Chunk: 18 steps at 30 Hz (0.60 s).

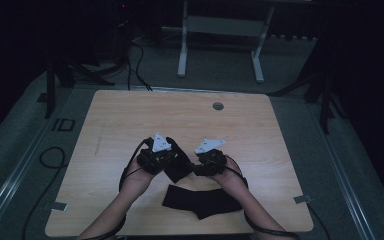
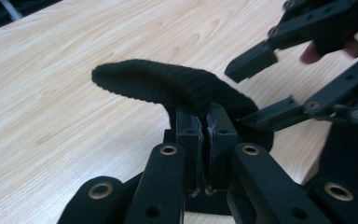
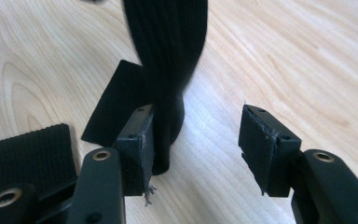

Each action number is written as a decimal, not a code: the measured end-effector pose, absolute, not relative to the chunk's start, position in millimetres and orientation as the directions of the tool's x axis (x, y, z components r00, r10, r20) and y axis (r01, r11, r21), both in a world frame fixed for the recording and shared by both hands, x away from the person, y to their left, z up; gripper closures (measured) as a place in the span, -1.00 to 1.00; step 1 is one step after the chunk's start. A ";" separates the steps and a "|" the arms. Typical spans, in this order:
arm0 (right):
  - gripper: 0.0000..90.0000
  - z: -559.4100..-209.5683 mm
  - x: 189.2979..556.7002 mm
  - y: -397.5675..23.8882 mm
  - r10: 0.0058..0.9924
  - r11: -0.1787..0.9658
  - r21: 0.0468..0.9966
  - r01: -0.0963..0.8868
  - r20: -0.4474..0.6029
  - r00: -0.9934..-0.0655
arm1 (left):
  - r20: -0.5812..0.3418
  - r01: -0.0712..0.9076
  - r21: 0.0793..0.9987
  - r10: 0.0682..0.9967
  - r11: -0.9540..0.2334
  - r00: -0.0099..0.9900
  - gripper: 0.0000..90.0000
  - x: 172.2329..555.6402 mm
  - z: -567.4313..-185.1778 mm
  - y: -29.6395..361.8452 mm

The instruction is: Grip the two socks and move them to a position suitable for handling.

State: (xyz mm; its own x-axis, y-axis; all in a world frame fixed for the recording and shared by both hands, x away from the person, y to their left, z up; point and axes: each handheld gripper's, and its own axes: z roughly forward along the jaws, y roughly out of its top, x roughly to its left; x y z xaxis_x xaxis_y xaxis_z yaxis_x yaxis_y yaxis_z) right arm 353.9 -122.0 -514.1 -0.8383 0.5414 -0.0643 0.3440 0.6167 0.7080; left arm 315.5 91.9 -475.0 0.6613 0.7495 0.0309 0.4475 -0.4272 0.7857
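High view: both grippers are meeting at frame centre over the wooden table (image 1: 130, 115), left gripper (image 1: 156, 159) lifting one black sock (image 1: 177, 167); a second sock (image 1: 202, 202) is lying below, nearer the person. Left gripper view: jaws are clamping the sock's fabric (image 2: 168, 84) at centre, with little cloth between them, so it may be slipping out. Right gripper view: right gripper (image 3: 196, 135) is standing open, one jaw brushing the hanging sock (image 3: 168, 56); closing now risks missing it.

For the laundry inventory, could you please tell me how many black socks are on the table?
2. One black sock is lifted between the tools, clamped in the left tool. The other sock lies flat on the wooden table near the person's forearms. None seems hidden.
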 end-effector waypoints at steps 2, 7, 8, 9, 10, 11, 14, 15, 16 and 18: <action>0.00 -519.0 354.4 -121.3 0.525 0.614 0.701 0.364 -0.018 -0.851 | 0.036 0.440 0.791 0.750 -0.426 0.660 0.93 314.2 -472.2 92.7; -0.01 -534.1 352.1 -120.7 0.501 0.651 0.661 0.373 -0.005 -0.865 | 0.066 0.423 0.800 0.763 -0.425 0.643 0.93 311.0 -464.1 95.5; -0.01 -536.5 352.0 -122.1 0.503 0.651 0.658 0.378 0.000 -0.864 | 0.058 0.421 0.804 0.762 -0.419 0.645 0.93 310.5 -462.5 97.2; -0.01 -538.3 351.9 -123.4 0.503 0.652 0.655 0.381 0.003 -0.864 | 0.054 0.420 0.808 0.762 -0.413 0.645 0.93 309.9 -461.1 98.8; -0.01 -539.6 351.9 -123.9 0.505 0.652 0.651 0.390 0.011 -0.863 | 0.051 0.420 0.811 0.764 -0.407 0.643 0.93 309.2 -459.9 100.1; 0.00 -540.1 352.4 -124.0 0.506 0.653 0.648 0.393 0.014 -0.863 | 0.046 0.418 0.813 0.760 -0.406 0.648 0.93 308.6 -458.2 101.4; 0.05 -539.3 355.0 -123.4 0.505 0.651 0.647 0.396 0.018 -0.863 | 0.052 0.402 0.822 0.757 -0.403 0.651 0.93 303.9 -451.9 104.8; 0.12 -538.7 356.4 -123.5 0.511 0.649 0.645 0.402 0.022 -0.859 | 0.062 0.395 0.825 0.760 -0.403 0.647 0.93 301.2 -449.7 106.2; 0.13 -538.4 357.9 -123.5 0.511 0.651 0.643 0.403 0.022 -0.860 | 0.067 0.390 0.824 0.755 -0.410 0.652 0.93 299.0 -447.9 108.0; 0.16 -538.1 358.8 -122.8 0.516 0.653 0.641 0.404 0.015 -0.856 | 0.070 0.386 0.828 0.757 -0.408 0.650 0.93 296.6 -446.7 110.0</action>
